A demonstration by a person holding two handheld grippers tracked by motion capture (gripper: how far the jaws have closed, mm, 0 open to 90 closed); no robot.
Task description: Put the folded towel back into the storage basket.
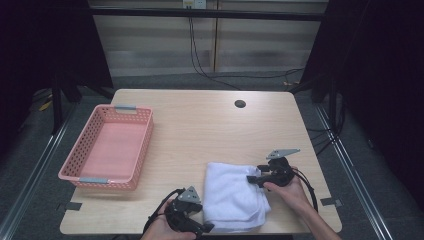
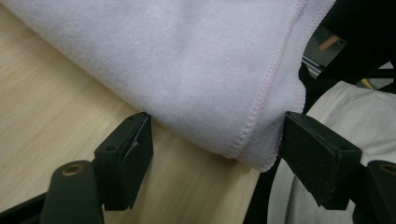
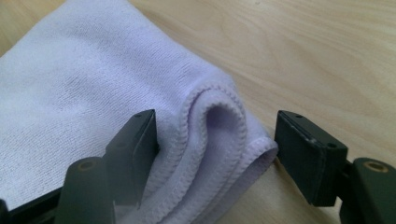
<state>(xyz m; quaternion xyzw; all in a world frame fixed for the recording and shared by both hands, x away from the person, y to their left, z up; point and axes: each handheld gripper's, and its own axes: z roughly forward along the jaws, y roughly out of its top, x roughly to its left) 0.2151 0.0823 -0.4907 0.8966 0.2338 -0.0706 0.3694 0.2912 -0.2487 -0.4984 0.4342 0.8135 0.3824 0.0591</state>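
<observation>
Two tools spread wide, left tool (image 2: pixel 215 140) and right tool (image 3: pixel 215 140) each straddling a corner of folded white towel (image 1: pixel 232 196)

A pink basket (image 1: pixel 80 150) sits on the left of the table (image 1: pixel 200 125), its long side running near to far, with grey handles at both short ends. A round hole (image 1: pixel 240 104) lies far right of centre. Cables (image 1: pixel 200 60) trail on the floor beyond the table.
</observation>
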